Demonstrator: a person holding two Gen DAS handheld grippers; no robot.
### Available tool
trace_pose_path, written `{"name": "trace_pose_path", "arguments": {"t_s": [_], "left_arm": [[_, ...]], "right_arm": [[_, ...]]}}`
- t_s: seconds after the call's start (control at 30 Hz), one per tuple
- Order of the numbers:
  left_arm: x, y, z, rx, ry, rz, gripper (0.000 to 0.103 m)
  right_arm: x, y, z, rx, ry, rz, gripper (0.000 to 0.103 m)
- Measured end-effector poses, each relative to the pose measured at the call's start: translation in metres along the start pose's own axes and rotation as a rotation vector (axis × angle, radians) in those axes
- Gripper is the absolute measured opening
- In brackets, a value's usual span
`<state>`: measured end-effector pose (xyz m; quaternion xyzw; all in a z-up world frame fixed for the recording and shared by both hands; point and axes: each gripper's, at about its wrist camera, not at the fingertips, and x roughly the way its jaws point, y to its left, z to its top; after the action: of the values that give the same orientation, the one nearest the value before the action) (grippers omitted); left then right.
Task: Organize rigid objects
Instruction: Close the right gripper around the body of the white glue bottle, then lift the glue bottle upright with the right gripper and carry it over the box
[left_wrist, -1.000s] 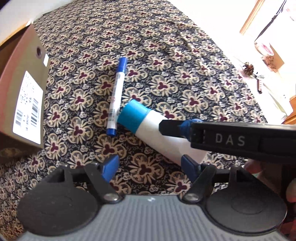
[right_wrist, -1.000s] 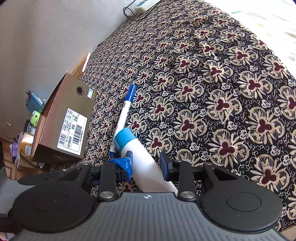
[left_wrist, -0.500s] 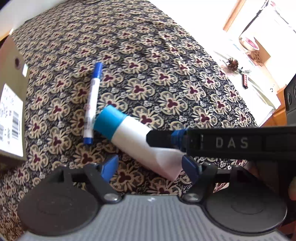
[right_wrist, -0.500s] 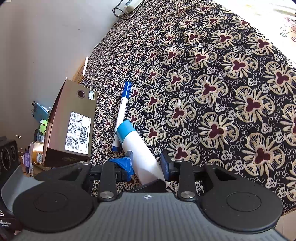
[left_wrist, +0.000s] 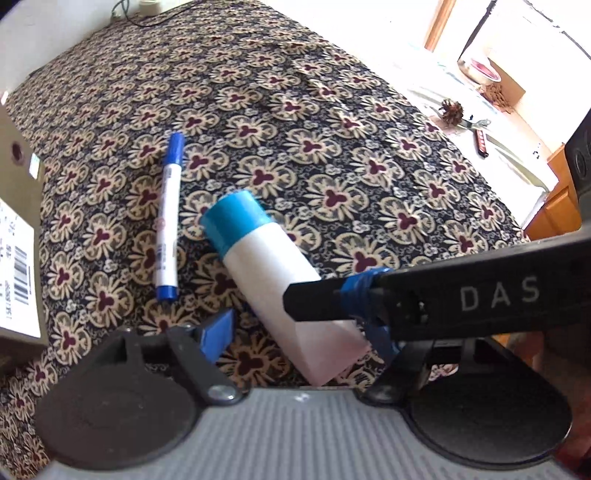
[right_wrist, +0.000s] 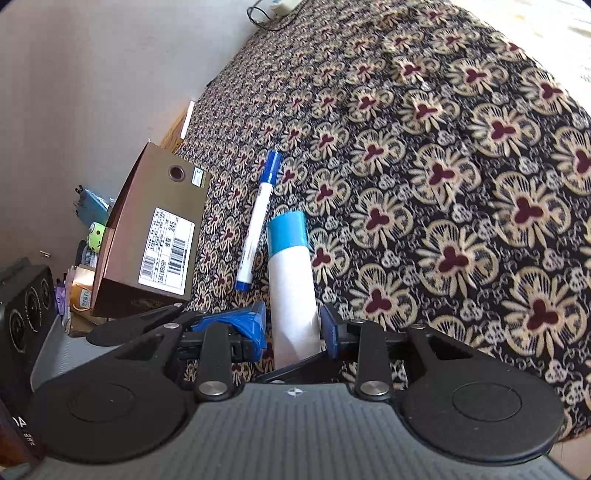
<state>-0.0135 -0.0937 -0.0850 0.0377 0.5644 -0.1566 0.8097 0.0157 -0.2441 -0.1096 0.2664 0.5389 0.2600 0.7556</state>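
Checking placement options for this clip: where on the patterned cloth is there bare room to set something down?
The floral cloth lies bare right of the white tube with the blue cap, out to the far edge. It is crowded between the brown cardboard box, the blue-capped white marker and the tube.

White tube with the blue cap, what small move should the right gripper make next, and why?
Probably draw the right gripper straight back off the white tube. Its jaws have just been opening with the tube's tail between them, and the pads now seem to stand slightly clear of it. The tube lies flat on the patterned cloth beside the blue marker, so it looks placed.
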Motion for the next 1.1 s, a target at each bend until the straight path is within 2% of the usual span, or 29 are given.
{"name": "trace_pose_path", "arguments": {"t_s": [0.13, 0.3, 0.4, 0.47, 0.57, 0.8, 1.1], "left_arm": [[-0.001, 0.010, 0.000, -0.029, -0.012, 0.019, 0.077], [0.000, 0.018, 0.002, -0.062, -0.024, 0.053, 0.076], [-0.001, 0.019, 0.003, -0.066, -0.024, 0.054, 0.064], [-0.002, 0.017, 0.005, -0.059, -0.021, 0.066, 0.058], [-0.001, 0.013, 0.006, -0.035, -0.017, 0.078, 0.048], [-0.001, 0.016, 0.006, -0.044, -0.014, 0.075, 0.046], [-0.009, 0.008, 0.011, -0.013, -0.039, 0.060, 0.046]], "right_arm": [[0.012, 0.008, 0.002, -0.037, 0.009, 0.003, 0.017], [0.029, 0.005, 0.004, 0.012, 0.013, 0.078, 0.017], [0.030, 0.002, 0.007, 0.032, 0.020, 0.099, 0.017], [0.032, 0.008, 0.008, -0.004, 0.031, 0.086, 0.012], [0.032, 0.014, 0.010, -0.059, 0.033, 0.059, 0.011], [0.032, 0.005, 0.012, -0.001, 0.024, 0.077, 0.006], [0.004, 0.009, 0.006, -0.073, -0.072, 0.051, 0.005]]}}
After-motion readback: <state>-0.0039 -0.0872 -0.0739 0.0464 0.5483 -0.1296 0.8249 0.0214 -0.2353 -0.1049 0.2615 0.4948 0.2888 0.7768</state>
